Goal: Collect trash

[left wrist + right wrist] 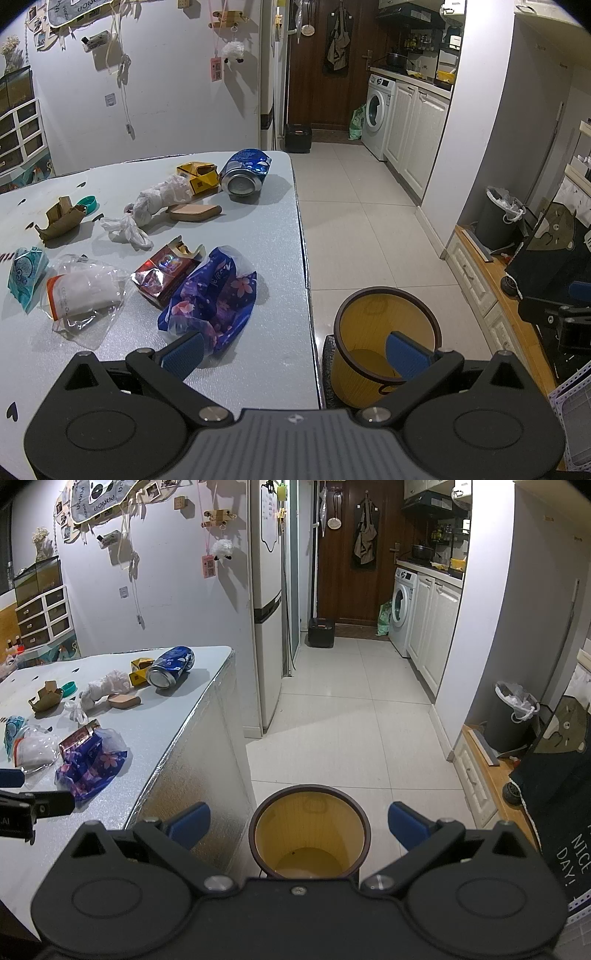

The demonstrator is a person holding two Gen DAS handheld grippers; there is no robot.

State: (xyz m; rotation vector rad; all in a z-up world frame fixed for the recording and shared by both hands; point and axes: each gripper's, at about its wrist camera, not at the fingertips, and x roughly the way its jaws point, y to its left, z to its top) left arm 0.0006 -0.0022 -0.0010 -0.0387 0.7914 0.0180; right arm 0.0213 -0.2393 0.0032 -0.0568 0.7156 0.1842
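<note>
Trash lies on the pale table (266, 236): a blue flowered wrapper (214, 299), a red foil box (162, 271), a clear packet (83, 290), a teal packet (26, 269), a crumpled white bag (155, 201), a yellow carton (197, 177) and a blue can (245, 173) on its side. A yellow bin (384, 339) stands on the floor by the table's edge. My left gripper (295, 354) is open and empty over the table edge, its left finger near the wrapper. My right gripper (299, 825) is open and empty above the bin (310, 830).
A brown cardboard scrap (61, 219), a teal cap (88, 203) and a tan piece (194, 212) also lie on the table. A fridge (266, 627) stands behind the table. A grey lined bin (513, 716) and a dark cloth (554, 775) are on the right.
</note>
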